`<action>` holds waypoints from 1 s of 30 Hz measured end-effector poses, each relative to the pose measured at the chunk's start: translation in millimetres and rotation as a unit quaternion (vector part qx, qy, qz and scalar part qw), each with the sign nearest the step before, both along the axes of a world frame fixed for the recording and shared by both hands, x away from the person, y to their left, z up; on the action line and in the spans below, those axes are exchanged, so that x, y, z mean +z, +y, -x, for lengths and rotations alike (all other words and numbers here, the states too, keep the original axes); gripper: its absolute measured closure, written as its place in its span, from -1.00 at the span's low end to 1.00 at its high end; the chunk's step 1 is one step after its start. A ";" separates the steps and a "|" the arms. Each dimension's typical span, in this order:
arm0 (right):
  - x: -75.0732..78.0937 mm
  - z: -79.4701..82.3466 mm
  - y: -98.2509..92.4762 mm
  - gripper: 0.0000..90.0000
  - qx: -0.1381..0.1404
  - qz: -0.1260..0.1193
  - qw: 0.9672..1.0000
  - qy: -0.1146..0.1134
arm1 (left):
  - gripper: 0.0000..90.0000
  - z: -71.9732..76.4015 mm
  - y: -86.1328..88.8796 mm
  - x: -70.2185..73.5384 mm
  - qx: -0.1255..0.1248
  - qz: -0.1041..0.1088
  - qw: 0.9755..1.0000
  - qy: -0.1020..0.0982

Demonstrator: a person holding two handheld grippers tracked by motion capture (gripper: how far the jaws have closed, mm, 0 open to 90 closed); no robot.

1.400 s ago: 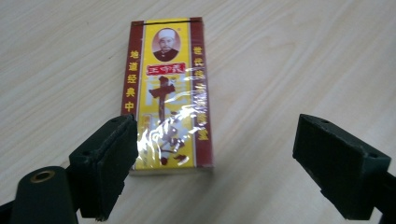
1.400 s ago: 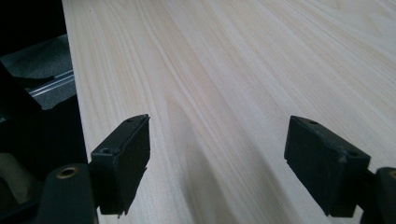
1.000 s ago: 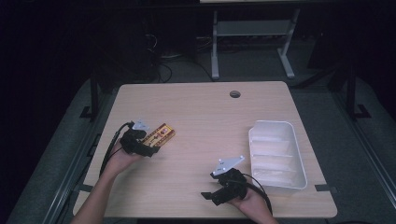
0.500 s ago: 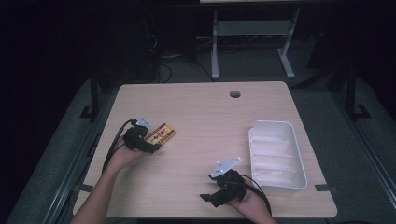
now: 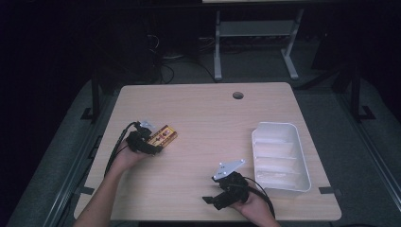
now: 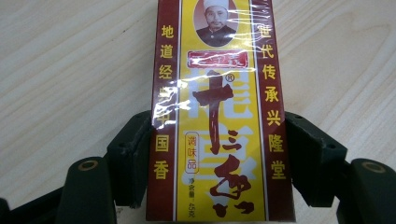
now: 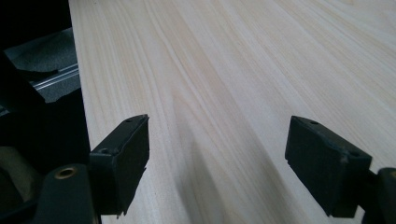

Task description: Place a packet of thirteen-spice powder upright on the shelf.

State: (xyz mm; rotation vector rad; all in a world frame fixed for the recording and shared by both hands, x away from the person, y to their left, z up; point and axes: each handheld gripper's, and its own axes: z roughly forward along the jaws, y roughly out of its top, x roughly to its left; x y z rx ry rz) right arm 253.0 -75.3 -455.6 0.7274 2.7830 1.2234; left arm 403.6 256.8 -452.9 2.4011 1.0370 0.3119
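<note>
A yellow and dark-red seasoning box (image 5: 164,135) wrapped in clear film lies on the left part of the wooden table (image 5: 208,113). My left gripper (image 5: 152,143) is shut on its near end. In the left gripper view both black pads press the long sides of the box (image 6: 219,93), with the left gripper (image 6: 219,161) low over the table. My right gripper (image 5: 215,196) sits near the table's front edge, held in a hand. In the right gripper view my right gripper (image 7: 217,158) stands open, with bare wood between its jaws.
A white divided tray (image 5: 302,177) stands at the right side of the table. A round cable hole (image 5: 238,95) is near the far edge. A metal stand (image 5: 255,33) is on the dark floor beyond the table. The table's left edge (image 7: 79,88) drops to dark floor.
Both hands have barely moved. The right gripper has slipped slightly toward the front edge. The left gripper keeps its hold on the box.
</note>
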 end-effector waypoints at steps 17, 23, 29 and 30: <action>8.2 -1.5 -3.6 -0.52 -0.034 -0.026 0.999 -0.003 | -0.28 15.0 -3.3 16.4 -0.018 0.008 1.000 -0.021; 12.9 -2.3 -4.4 -0.52 -0.045 -0.031 0.998 -0.010 | -0.28 30.1 -7.8 25.3 -0.033 0.023 0.998 -0.042; 16.7 -3.8 -5.7 -0.58 -0.056 -0.038 0.998 -0.013 | -0.28 46.9 -11.2 29.6 -0.046 0.037 0.996 -0.060; 17.5 -3.9 -5.7 -0.59 -0.056 -0.037 0.998 -0.015 | -0.28 49.7 -11.9 30.4 -0.048 0.039 0.996 -0.063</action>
